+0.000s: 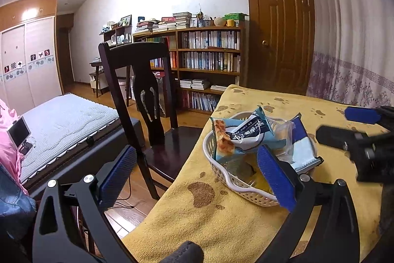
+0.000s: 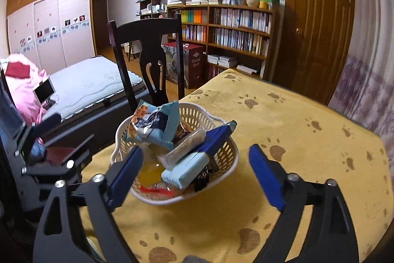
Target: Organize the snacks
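Note:
A white perforated basket (image 2: 221, 152) (image 1: 221, 174) stands on the yellow paw-print cloth (image 2: 295, 130) and holds several snack packets. On top lies a light-blue packet with a pastry picture (image 2: 152, 125) (image 1: 236, 137). A blue-and-white wrapped bar (image 2: 197, 159) and a clear wrapped bar (image 2: 182, 147) lean across the middle. My right gripper (image 2: 194, 164) is open just in front of the basket, its jaws wide with nothing between them. My left gripper (image 1: 197, 164) is open at the basket's left side, with its right pad (image 1: 273, 171) over the rim. The right gripper (image 1: 357, 137) shows blurred in the left wrist view.
A dark wooden chair (image 1: 138, 90) (image 2: 147, 61) stands at the table's far left edge. Beyond it are a bed (image 1: 66, 125), a bookshelf (image 1: 209, 58) and a brown door (image 1: 280, 24). A curtain (image 1: 352, 41) hangs on the right. Bare cloth lies right of the basket.

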